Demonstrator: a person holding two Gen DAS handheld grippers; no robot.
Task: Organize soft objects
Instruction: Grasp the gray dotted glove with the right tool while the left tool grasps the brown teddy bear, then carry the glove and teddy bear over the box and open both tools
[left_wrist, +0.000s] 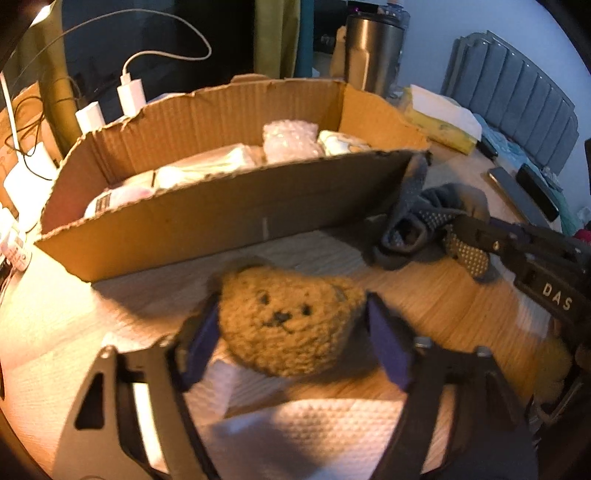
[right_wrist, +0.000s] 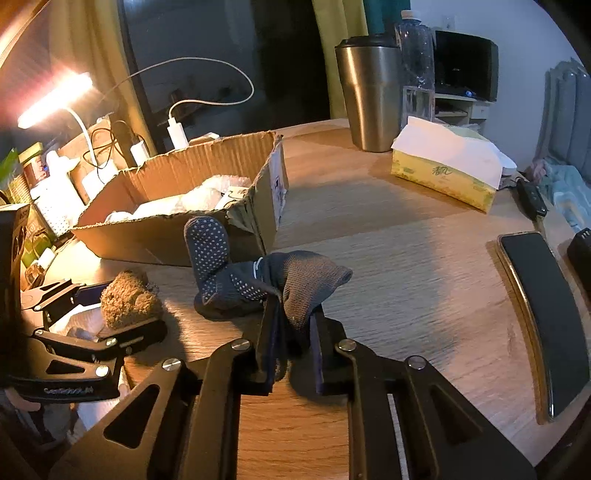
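A fuzzy brown plush bear (left_wrist: 284, 321) lies on the wooden table just in front of a torn cardboard box (left_wrist: 221, 221). My left gripper (left_wrist: 291, 310) has a pad against each side of its head. In the right wrist view the bear (right_wrist: 125, 299) sits between those same fingers at the far left. My right gripper (right_wrist: 295, 325) is shut on a bunch of dark socks with white grip dots (right_wrist: 236, 280); one sock stands up against the box (right_wrist: 147, 240). The left wrist view shows the socks (left_wrist: 424, 221) at the box's right corner. White soft packets fill the box.
White paper towel (left_wrist: 314, 424) lies under the left gripper. A steel tumbler (right_wrist: 369, 92), a water bottle and a yellow tissue box (right_wrist: 443, 173) stand behind. A dark phone (right_wrist: 543, 314) lies at right. Chargers and cables (left_wrist: 129, 92) and a lamp (right_wrist: 55, 99) crowd the left.
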